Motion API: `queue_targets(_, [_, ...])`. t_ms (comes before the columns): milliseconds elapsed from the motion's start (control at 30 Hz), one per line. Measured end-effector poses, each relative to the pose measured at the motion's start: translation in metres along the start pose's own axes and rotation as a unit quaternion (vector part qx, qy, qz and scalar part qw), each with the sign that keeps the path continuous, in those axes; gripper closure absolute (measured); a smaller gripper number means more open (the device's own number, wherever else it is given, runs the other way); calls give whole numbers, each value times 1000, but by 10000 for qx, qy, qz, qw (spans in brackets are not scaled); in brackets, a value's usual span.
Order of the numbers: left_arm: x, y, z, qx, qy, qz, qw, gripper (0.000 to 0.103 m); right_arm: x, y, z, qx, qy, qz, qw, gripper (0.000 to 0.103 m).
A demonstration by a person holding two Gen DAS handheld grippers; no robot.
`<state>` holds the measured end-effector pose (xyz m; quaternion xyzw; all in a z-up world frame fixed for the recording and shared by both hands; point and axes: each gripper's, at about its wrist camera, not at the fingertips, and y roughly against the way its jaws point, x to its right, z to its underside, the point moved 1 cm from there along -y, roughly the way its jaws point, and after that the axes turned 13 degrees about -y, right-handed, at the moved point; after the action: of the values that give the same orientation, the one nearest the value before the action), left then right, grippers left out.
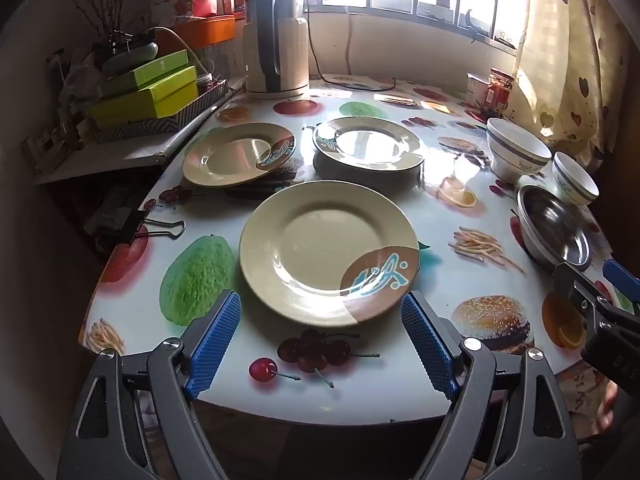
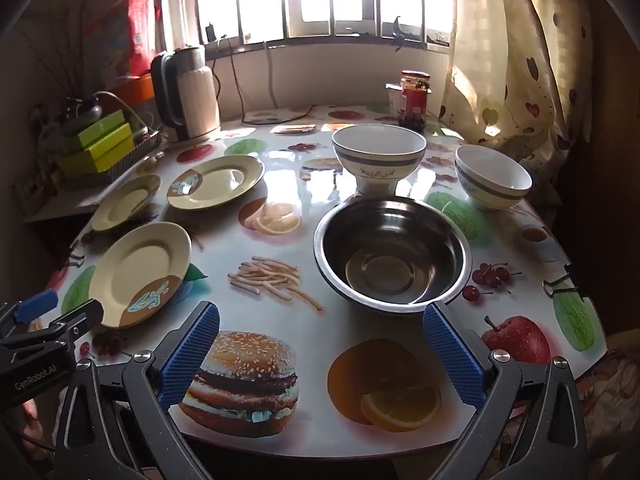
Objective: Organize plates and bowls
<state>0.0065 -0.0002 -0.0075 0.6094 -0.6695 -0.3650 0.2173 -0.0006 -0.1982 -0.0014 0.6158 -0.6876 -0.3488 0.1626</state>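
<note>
At the far left a shelf beside the table carries stacked green boxes (image 1: 148,94), with an electric kettle (image 1: 276,40) standing behind them on the table's back edge. The table (image 1: 132,304) is covered by a glossy cloth printed with fruit, fries and burgers, and a black binder clip (image 1: 154,227) grips its left edge. Three cream plates with brown-and-blue corner motifs lie on the left half: the far-left plate (image 1: 236,155), the back plate (image 1: 368,143) just beside it, and the near plate (image 1: 328,252) closest to the front edge, apart from both. The left gripper (image 1: 320,340) hangs above the front edge with its jaws spread fully and nothing between them; the near plate lies just beyond its blue fingertips (image 1: 216,336). To the right, a steel bowl (image 2: 392,252) sits empty and upright. Behind it stands a large footed white bowl (image 2: 378,158), and to the right of that a smaller white bowl (image 2: 492,178), each with a grey band. A red-labelled jar (image 2: 414,98) stands near the curtain. The right gripper (image 2: 320,352) is likewise fully released and empty, with the steel bowl's near rim just past its right fingertip.
</note>
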Motion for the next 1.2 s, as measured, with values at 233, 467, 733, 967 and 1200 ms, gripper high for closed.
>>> queue_targets(233, [7,0,-4,-78,-69,-84,9999,20,-3,3,-2,26,38,8,10000,0])
queue_targets(467, [9,0,-11,-143,-107,-43,9998,20,-11,5,-7,185,205,-81,9996,0])
queue_targets(733, [1,-4,-12,-164,-88,94,9998,20,-22,5,-10,240,351,-195,9989,0])
queue_targets(967, [-2,-3,-13,-160,-35,82,9998,21,-27,4,-13,208,340,-265,9989,0])
queue_targets(1200, [-5,0,-17,-107,-4,75,9999,21,-31,5,-14,231,396,-300,9985,0])
